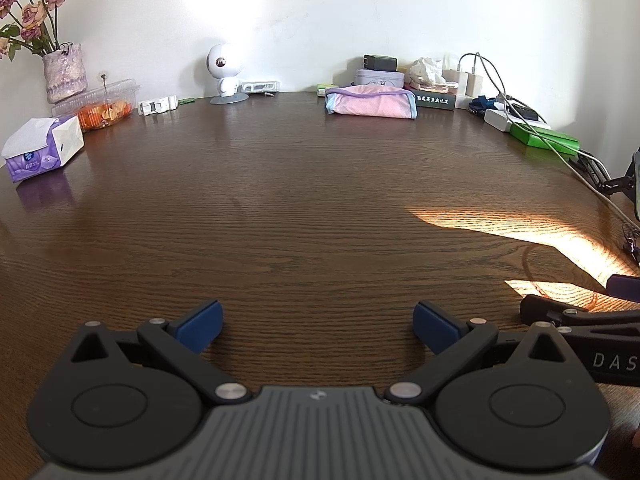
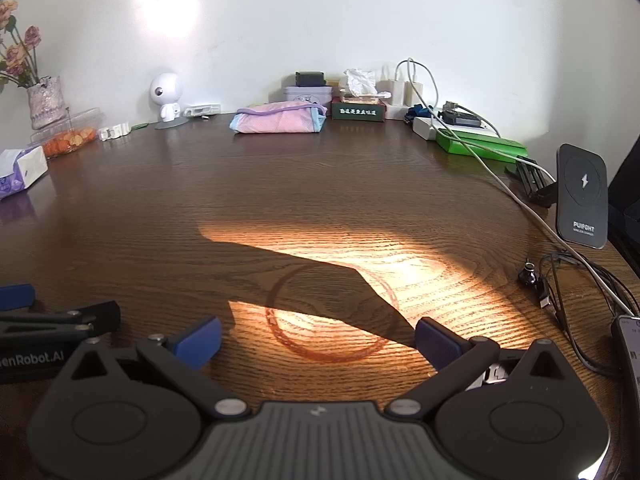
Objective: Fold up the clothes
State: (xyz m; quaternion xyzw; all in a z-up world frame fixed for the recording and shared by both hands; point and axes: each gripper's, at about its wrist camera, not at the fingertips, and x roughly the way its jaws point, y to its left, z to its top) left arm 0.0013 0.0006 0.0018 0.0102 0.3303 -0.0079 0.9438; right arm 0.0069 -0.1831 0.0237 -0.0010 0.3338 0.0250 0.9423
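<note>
Two tools, left (image 1: 316,326) and right (image 2: 318,342), spread; one folded garment (image 1: 370,105).

Phone (image 2: 630,360) and dried roses (image 2: 16,48) cropped at frame edges; green box lettering (image 2: 357,111) too small to read.

Both wrist cameras are sitting low over the near edge of the wooden surface (image 1: 304,208), side by side, looking forward across it toward the back wall and sharing the folded pink cloth (image 1: 370,105) there.
</note>
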